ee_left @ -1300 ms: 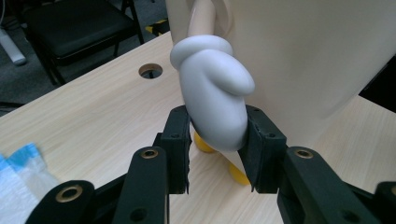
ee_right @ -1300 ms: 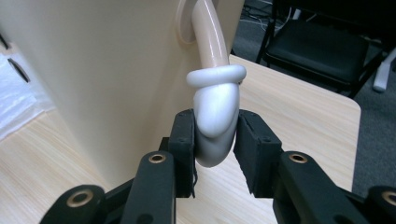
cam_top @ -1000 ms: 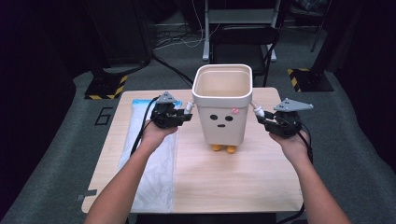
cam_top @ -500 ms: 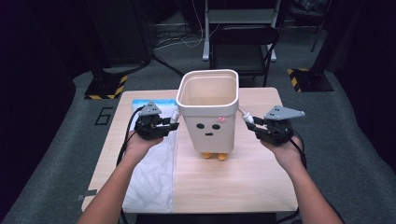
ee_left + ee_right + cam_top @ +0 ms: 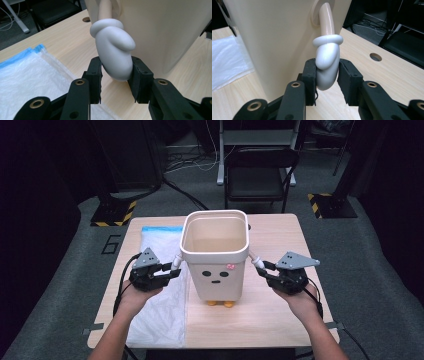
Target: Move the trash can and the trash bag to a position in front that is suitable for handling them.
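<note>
High view: cream face-printed bin (image 5: 215,260), both jaws pinching its white mitten hands (image 5: 115,57).

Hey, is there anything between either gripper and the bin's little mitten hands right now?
Nothing visible. The left gripper is shut on the left mitten of the bin, and the right gripper is shut on the right mitten.

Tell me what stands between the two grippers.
In the high view, the cream bin with a face stands between the left gripper and right gripper; each grips one white mitten hand.
</note>
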{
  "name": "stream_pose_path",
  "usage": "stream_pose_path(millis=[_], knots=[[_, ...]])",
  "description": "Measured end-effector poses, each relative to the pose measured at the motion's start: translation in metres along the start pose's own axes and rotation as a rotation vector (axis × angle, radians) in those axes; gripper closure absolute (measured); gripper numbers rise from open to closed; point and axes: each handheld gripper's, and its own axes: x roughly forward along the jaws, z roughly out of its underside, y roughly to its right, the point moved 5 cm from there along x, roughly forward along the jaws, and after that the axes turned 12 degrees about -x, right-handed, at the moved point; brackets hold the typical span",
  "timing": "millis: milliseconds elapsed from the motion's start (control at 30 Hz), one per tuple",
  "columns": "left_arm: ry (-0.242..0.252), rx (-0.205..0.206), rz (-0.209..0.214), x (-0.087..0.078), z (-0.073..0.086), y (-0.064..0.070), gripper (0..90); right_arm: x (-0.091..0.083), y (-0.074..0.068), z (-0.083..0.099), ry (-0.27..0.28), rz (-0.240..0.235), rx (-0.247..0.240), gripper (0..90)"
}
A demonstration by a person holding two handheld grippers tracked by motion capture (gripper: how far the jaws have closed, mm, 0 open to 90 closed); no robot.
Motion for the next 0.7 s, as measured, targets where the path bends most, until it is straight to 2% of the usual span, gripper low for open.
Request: stream_pose_path(millis=[200,367,500,600,700], knots=[[-0.017,0.033,0.018,-0.012,0.009,0.005,64.4,-0.005,-0.011,0.005,-0.003,-0.01,-0.017,67.6],[-0.023,0.043,0.035,-0.015,0.014,0.012,64.4,-0.01,-0.013,0.006,-0.014,-0.014,-0.018,67.5],[-0.006,0.018,0.068,-0.012,0.014,0.012,64.3,-0.011,-0.012,0.012,-0.019,-0.022,0.001,67.5],[0.009,-0.018,0.102,-0.009,0.014,0.011,64.3,-0.009,-0.009,0.017,-0.005,-0.055,0.046,67.4],[0.006,-0.022,0.109,-0.009,0.014,0.011,64.2,-0.01,-0.009,0.017,-0.009,-0.06,0.052,67.4]])
